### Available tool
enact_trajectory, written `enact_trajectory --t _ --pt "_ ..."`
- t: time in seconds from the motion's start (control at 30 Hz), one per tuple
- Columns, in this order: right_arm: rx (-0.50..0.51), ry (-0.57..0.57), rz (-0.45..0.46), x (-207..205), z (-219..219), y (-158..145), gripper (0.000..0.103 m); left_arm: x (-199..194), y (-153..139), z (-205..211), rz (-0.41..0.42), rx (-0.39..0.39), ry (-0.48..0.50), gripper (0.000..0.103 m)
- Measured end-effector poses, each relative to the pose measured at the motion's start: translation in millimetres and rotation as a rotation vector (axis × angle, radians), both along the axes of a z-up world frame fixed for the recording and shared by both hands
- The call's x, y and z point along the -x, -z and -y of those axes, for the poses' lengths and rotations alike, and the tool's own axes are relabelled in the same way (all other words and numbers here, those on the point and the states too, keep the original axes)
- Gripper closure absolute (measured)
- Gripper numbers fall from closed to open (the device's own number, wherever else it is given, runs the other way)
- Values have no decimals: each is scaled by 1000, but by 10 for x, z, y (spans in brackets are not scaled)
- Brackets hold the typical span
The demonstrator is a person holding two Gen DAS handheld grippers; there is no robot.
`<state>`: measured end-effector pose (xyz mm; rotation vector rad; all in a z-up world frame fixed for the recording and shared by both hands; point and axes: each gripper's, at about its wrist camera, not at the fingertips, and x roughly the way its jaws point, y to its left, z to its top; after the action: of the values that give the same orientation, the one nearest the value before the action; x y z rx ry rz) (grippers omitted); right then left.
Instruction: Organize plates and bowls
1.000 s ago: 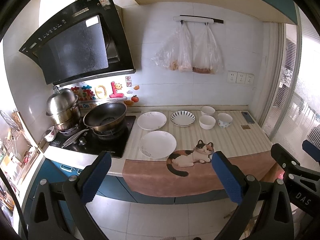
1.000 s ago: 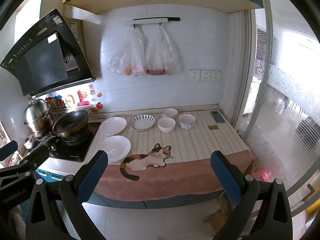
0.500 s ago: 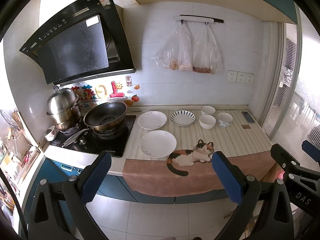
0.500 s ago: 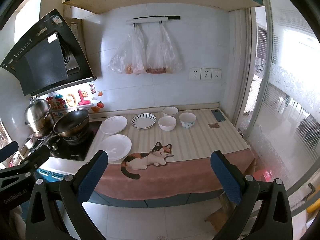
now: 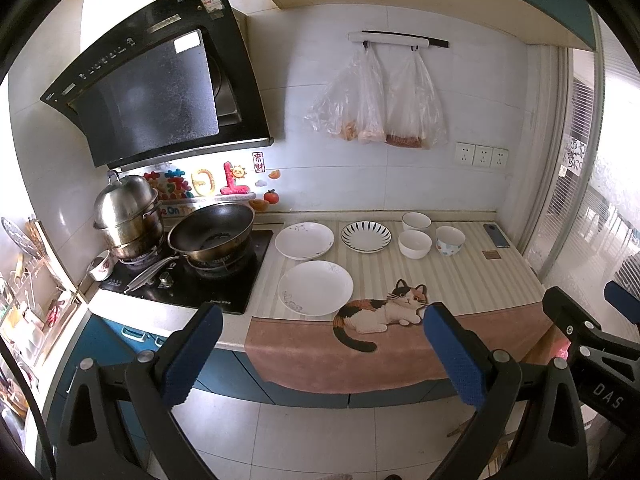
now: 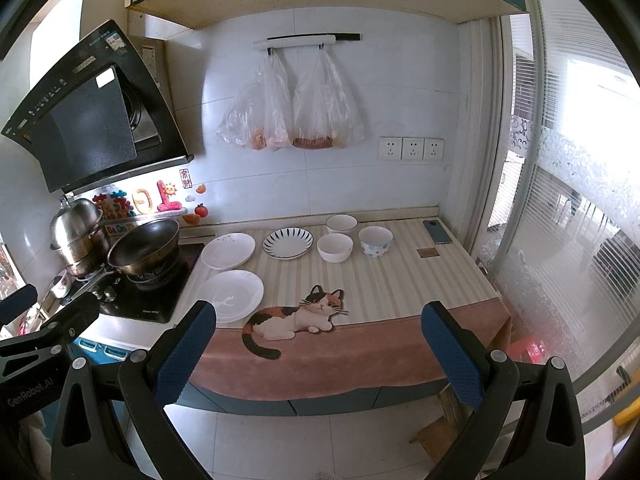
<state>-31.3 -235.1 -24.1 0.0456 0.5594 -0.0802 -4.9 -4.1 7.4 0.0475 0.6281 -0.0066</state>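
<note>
Kitchen bench [image 5: 460,280] w/ striped mat carries all the dishes, well apart from both grippers: 3 plates, i.e. 2 white plates [image 5: 315,287] near the stove [image 5: 192,280] and 1 striped plate [image 5: 366,236], plus 3 bowls [image 5: 415,243] beside it. Left gripper [image 5: 316,356] and right gripper [image 6: 316,356] have jaws wide open, nothing held. Risk, I think: thin plate rims may slip from the jaws, or a plate knocks the wok [image 5: 212,236] nearby.

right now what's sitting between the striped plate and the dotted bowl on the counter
A plain white bowl sits between the striped plate and the dotted bowl, apart from both; another white bowl is just behind it. The right wrist view shows this best.
</note>
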Motion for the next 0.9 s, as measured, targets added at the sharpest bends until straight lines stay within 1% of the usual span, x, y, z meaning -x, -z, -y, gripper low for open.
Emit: enact_trajectory --t 0.53,0.63,0.77,0.9 --pt "-1 1 0 9 5 13 0 -9 1 -15 0 6 3 0" --pt "-7 8 -1 11 -51 38 0 -17 2 -21 -2 3 3 0" --pt "-29 20 -8 -25 -98 73 0 -146 64 -128 -5 10 -4 0" --pt "-62 21 -11 -161 -135 147 0 -383 227 -268 -9 2 -14 0"
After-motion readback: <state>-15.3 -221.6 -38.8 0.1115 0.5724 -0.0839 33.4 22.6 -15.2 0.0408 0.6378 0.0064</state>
